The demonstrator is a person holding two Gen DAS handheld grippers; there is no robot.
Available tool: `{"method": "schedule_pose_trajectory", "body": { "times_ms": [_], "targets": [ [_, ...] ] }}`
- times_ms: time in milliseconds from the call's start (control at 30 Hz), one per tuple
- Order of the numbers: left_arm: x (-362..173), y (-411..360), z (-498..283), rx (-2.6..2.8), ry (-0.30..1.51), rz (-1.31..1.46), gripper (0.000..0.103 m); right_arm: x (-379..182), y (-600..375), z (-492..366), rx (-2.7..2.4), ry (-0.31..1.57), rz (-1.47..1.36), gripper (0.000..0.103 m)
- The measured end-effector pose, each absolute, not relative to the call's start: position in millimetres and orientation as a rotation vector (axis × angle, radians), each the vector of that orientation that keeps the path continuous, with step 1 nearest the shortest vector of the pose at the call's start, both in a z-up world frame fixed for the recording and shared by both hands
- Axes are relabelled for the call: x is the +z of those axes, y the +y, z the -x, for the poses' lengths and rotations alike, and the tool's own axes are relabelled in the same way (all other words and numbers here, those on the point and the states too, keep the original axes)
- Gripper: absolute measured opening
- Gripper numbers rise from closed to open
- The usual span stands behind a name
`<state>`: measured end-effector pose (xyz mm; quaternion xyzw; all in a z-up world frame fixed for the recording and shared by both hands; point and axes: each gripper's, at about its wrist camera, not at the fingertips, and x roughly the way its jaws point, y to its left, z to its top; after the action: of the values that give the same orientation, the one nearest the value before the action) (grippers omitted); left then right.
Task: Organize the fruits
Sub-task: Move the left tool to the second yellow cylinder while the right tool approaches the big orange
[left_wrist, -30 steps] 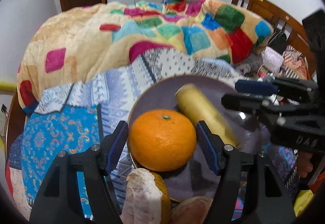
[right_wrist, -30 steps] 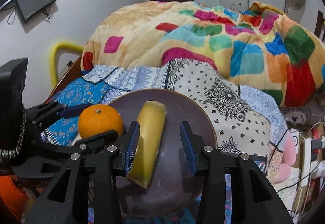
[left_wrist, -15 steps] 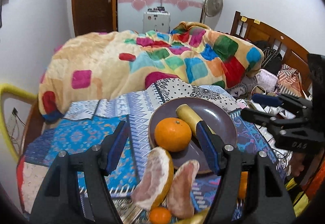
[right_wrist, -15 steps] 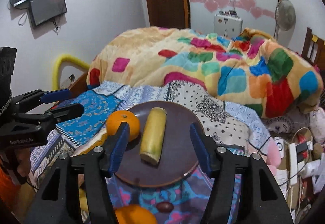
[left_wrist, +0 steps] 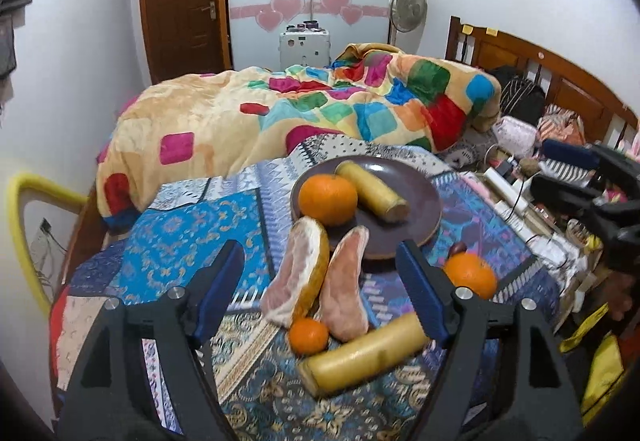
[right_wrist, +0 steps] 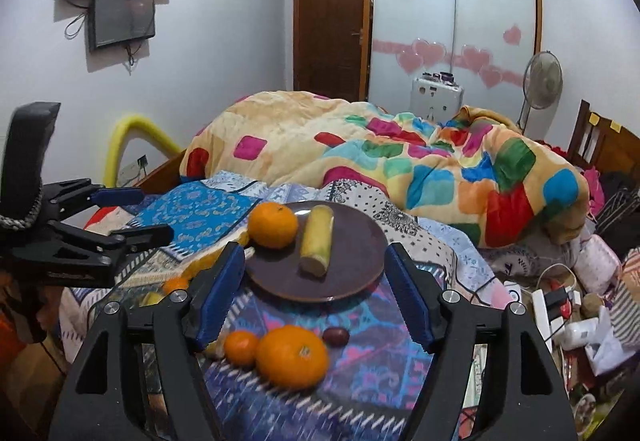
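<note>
A brown plate on the patterned bedspread holds an orange and a yellow cylindrical fruit piece. In front of it lie two pomelo wedges, a small orange, a second yellow piece and another orange. My left gripper hangs above the wedges, jaws opening, gripping nothing. My right gripper hovers back from the plate, jaws opening and empty, over a big orange, a small orange and a small dark fruit.
A colourful patchwork quilt is heaped behind the plate. Cables, a power strip and clutter crowd the right edge of the bed below the wooden headboard. A yellow padded rail stands at the left.
Both grippers drew back and upward from the plate. The orange and the yellow piece stayed on it, out of the jaws. Both pairs of jaws widened, and more fruit came into view.
</note>
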<state>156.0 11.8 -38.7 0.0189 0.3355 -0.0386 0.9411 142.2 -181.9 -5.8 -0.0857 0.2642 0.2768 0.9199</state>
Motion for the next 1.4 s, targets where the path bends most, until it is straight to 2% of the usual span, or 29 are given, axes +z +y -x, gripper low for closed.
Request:
{"method": "schedule_pose_trajectory", "body": {
  "times_ms": [200,533,1033,1133,1167,1400],
  "targets": [
    [-61.8,12.0,-137.0,-0.093,0.713,-0.026,0.08,-20.2,-186.0,-121.4,0.562,0.523,0.179,0.076],
    [-115.3,22.3,-134.7,-0.099,0.818,0.001,0.08,-84.1,-182.6,-125.5,0.543,0.634,0.225,0.076],
    [-117.8,50.7,-153.2,-0.05,0.835,-0.066,0.081,-116.6,-175.4,-143.1,0.56,0.697,0.204,0.076],
    [-118.2,57.1,-155.3,-0.079,0.866,-0.045,0.081,-115.8,-174.4,-144.8,0.581,0.695,0.178,0.071],
    [-118.3,59.1,-156.1,-0.09,0.877,-0.036,0.081,-115.6,-174.9,-146.2,0.599,0.703,0.164,0.063],
    [-117.3,65.1,-146.6,-0.147,0.931,0.054,0.081,-114.7,-180.9,-139.7,0.604,0.713,0.138,0.062]
  ]
}}
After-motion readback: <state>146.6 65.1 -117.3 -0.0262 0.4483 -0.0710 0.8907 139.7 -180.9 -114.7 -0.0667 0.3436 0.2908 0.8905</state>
